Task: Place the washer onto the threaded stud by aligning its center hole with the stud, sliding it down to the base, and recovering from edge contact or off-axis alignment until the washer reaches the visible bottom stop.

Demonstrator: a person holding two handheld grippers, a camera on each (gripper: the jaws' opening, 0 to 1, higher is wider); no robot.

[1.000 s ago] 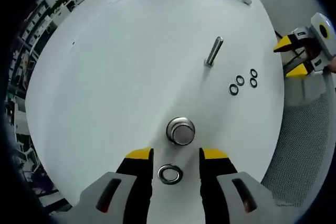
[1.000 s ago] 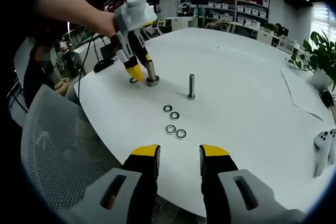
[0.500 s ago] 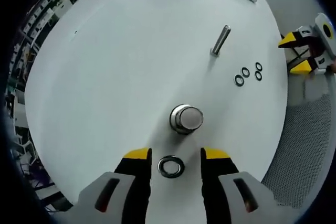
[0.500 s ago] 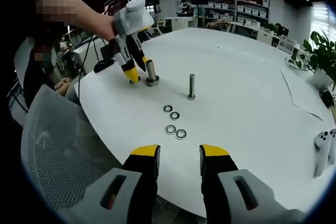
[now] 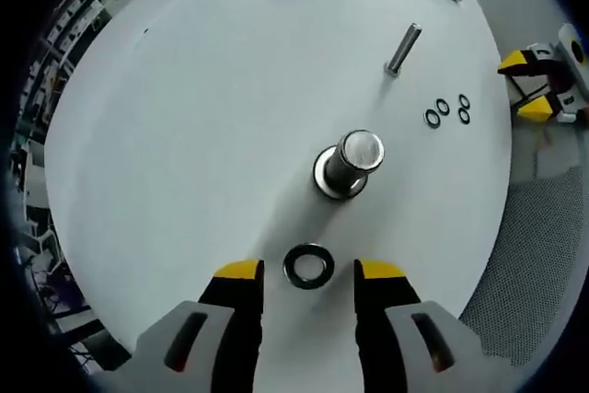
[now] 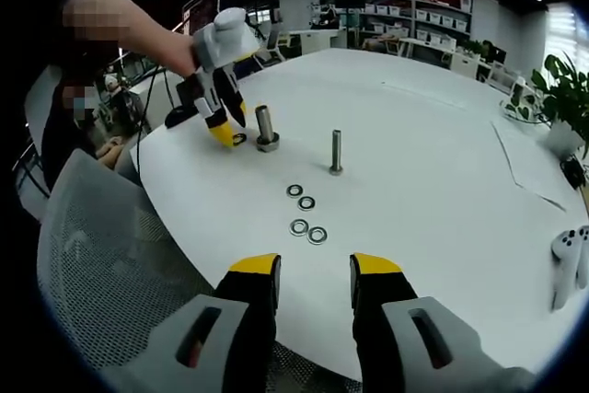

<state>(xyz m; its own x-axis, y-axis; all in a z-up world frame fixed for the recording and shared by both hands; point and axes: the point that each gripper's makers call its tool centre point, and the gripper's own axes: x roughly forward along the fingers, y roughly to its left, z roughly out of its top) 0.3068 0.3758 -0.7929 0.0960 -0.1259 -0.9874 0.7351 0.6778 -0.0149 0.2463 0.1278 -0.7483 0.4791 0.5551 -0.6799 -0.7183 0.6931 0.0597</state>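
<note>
Overhead, left gripper tilted down over round white table, jaws apart, straddling flat dark ring washer near edge. Shiny metal stud just beyond. Right gripper level, jaws apart.

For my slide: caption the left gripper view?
Open left gripper poised over a washer lying beside the thick stud.
</note>
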